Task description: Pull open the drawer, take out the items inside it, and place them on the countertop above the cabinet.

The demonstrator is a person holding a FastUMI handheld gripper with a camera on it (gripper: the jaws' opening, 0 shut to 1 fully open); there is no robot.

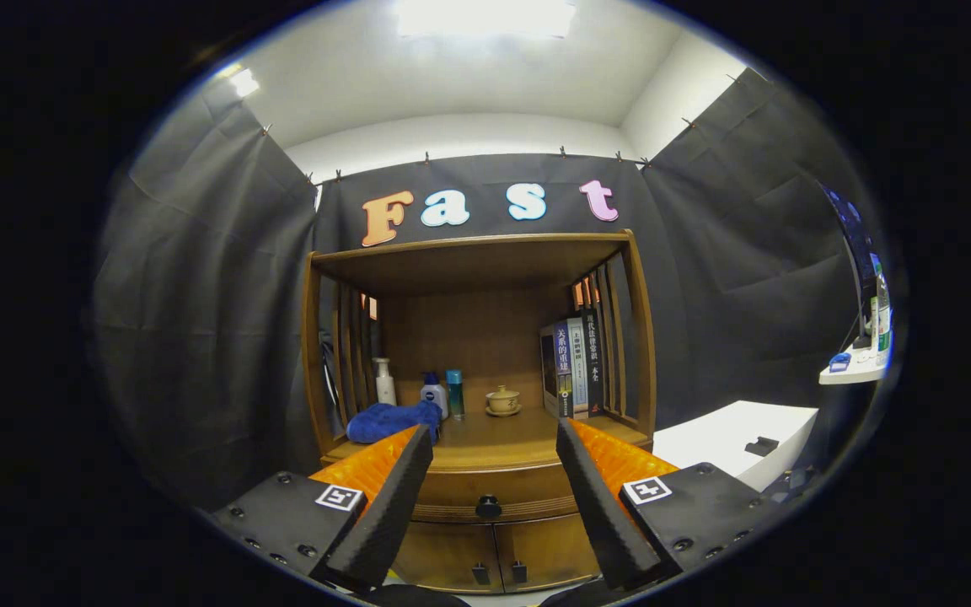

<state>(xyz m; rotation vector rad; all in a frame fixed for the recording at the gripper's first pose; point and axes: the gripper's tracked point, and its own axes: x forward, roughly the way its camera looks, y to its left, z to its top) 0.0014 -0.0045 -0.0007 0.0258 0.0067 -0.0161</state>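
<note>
At about ten o'clock from the gripper (494,447), on the wooden cabinet's (485,539) countertop (494,434), a crumpled blue cloth (388,420) lies just beyond the left fingertip. Behind the cloth, toward eleven o'clock, a white pump bottle (383,381) stands upright near the slatted left side of the hutch (477,253), and just to its right stand a white bottle with a blue cap (433,394) and a slim teal bottle (454,391), close together. At twelve o'clock, well back on the countertop, a small pale lidded cup (502,400) sits on a saucer. The gripper hangs in front of the cabinet with its fingers (384,506) spread wide apart, gripping nothing. Between them, at six o'clock from the cup, the drawer (485,493) is closed under the countertop's front edge, its dark round knob (488,507) centred in the gap and untouched. Below the drawer, two cabinet doors (494,552) meet, each with a small dark handle. At one o'clock, several books (574,367) stand upright against the hutch's slatted right side. Farther right, at about three o'clock, is a white table (730,443) bearing a small dark object (761,445), apart from the cabinet.
</note>
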